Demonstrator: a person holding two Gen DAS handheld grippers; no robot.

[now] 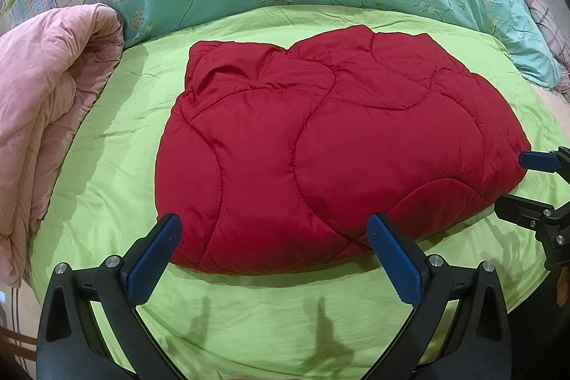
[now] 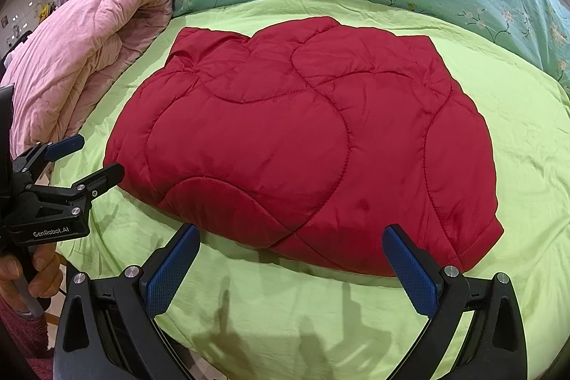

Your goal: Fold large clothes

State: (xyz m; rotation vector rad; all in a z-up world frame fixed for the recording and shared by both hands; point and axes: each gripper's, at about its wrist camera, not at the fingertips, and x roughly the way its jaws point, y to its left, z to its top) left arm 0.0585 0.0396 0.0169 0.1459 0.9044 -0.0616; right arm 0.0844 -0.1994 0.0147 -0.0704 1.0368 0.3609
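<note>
Red quilted jacket [image 1: 320, 148] folded flat on green sheet [image 1: 107, 202], long axis left-right, both grippers [image 1: 274, 230] [image 2: 290, 237] spread, empty

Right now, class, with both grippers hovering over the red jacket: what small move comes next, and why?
Probably lower both open grippers, left and right, onto the jacket's near edge. Neither holds fabric, and it lies only partly folded on the green sheet.
</note>
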